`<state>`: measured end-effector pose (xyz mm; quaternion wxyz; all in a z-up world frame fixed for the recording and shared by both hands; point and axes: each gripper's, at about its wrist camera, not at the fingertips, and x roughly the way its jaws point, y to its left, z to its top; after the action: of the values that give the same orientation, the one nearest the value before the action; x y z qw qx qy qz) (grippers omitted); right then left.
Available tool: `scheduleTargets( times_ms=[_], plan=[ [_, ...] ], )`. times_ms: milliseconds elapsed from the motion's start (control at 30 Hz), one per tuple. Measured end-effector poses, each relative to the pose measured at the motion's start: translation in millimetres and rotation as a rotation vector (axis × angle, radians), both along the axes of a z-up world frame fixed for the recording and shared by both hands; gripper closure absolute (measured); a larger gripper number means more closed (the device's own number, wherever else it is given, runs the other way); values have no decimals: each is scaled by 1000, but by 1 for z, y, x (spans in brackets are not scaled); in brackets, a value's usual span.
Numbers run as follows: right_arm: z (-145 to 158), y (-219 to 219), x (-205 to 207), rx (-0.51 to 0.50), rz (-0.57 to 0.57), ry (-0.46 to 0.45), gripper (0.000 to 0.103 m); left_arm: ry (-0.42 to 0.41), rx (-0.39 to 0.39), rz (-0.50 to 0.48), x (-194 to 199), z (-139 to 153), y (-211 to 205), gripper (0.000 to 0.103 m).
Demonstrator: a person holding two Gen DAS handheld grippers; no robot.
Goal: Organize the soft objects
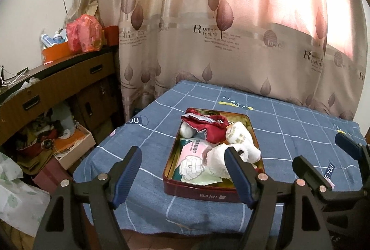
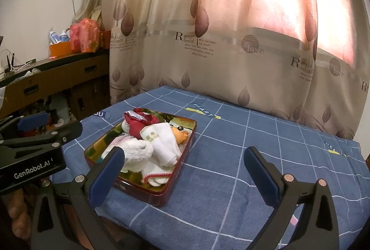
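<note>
Both the left gripper (image 1: 182,174) and the right gripper (image 2: 185,177) have their fingers wide apart, holding nothing. The soft things are heaped high in the red tin (image 1: 209,195) near the table's front edge. I think the white plush (image 2: 136,151) could tumble out if bumped.

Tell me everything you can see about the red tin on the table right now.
The red tin is a shallow rectangular box with rounded corners, metal by its look, dark red outside and shiny gold inside, with "BAMI" printed on its near wall. It has no lid on and lies flat on the blue checked tablecloth. Soft things fill it and rise above the rim: a red cloth, a rolled white towel, a white plush toy and flat packets. Neither gripper touches it.
</note>
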<state>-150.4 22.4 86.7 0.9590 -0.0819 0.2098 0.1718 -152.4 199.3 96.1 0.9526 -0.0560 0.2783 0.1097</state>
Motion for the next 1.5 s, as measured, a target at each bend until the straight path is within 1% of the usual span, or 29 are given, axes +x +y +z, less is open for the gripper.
scheduleTargets(
  times_ms=[433, 1133, 1500],
  plan=[
    [-2, 3, -1, 0, 14, 12, 1, 32, 0, 6, 5, -4, 4, 27],
    [-8, 0, 0, 3, 23, 24, 1, 42, 0, 17, 5, -7, 7, 27],
    [-10, -1, 0, 0, 26, 29, 1, 54, -5, 7, 6, -11, 6, 27]
  ],
)
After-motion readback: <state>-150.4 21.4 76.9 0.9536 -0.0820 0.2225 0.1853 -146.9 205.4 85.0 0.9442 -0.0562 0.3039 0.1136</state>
